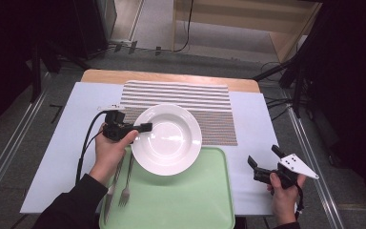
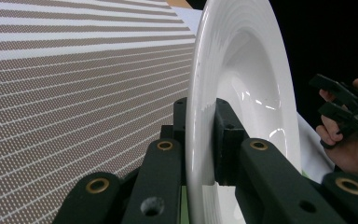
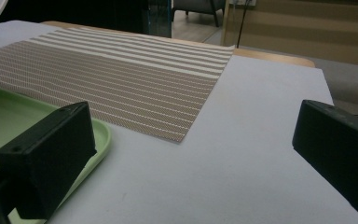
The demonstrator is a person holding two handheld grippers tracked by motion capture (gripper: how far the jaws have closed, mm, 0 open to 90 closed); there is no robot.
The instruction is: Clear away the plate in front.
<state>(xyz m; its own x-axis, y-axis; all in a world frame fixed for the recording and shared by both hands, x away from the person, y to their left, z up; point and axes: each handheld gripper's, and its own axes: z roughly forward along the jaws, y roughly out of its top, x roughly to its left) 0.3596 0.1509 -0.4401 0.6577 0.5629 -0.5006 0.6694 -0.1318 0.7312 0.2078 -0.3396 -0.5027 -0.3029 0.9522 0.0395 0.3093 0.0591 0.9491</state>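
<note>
A white deep plate (image 1: pixel 167 138) is held off the table, partly over the brown striped placemat (image 1: pixel 205 107) and partly over the green tray (image 1: pixel 186 195). My left gripper (image 1: pixel 143 128) is shut on the plate's left rim; in the left gripper view its jaws clamp the rim of the plate (image 2: pixel 242 84) edge-on. My right gripper (image 1: pixel 264 157) hovers open over the white table cover at the right, nothing between its jaws. The right gripper view shows the placemat (image 3: pixel 116 88) and the tray's corner (image 3: pixel 100 135) ahead of it.
Two forks (image 1: pixel 124 183) lie at the left side of the green tray, beside my left forearm. A white cover (image 1: pixel 66 143) spreads over the wooden table. Dark stands and cables flank the table on both sides.
</note>
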